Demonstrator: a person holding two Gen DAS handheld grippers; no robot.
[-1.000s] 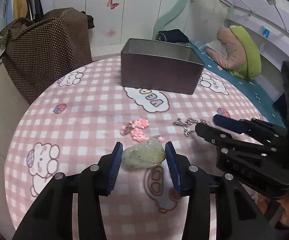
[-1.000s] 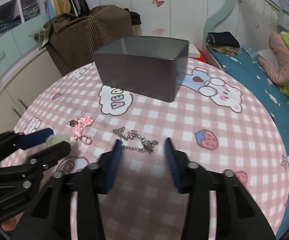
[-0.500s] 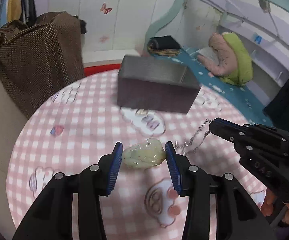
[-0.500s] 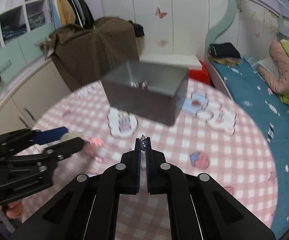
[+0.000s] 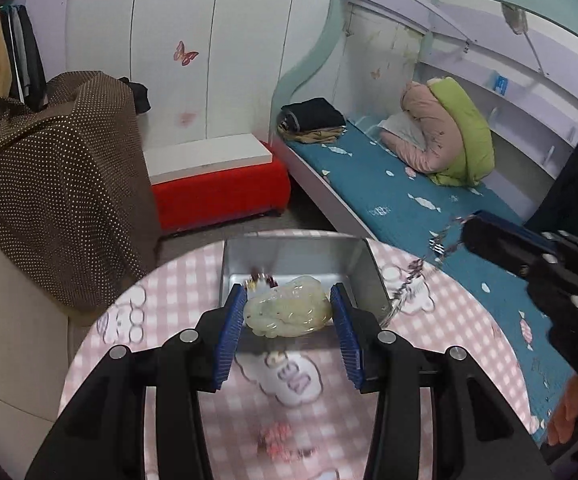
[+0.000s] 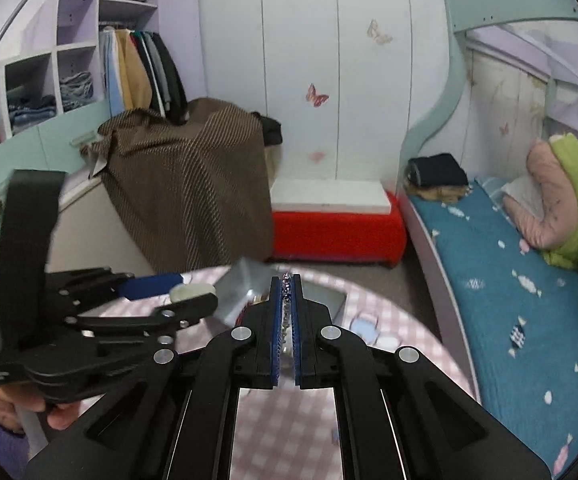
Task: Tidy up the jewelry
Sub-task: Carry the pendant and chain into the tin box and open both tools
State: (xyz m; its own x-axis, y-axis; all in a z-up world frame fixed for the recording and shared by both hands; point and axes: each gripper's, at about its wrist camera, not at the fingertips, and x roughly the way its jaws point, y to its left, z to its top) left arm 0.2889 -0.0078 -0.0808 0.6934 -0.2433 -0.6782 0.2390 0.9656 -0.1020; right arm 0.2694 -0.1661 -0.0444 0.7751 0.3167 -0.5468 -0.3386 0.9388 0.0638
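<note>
Both grippers have risen from the counter [image 5: 449,320] to the metal box [image 5: 365,264]: the left gripper [image 5: 289,312] carries the pale stone [image 5: 289,312] over it, the right gripper [image 6: 285,300], since clamped shut, lifts the chain [image 5: 413,276].

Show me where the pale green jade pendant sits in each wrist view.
Left wrist view: jade pendant at centre, clamped between the left gripper jaws, over the metal tin.
Right wrist view: pendant left of centre, a pale sliver at that gripper's tips.
Shared landmark: the red bench.
</note>
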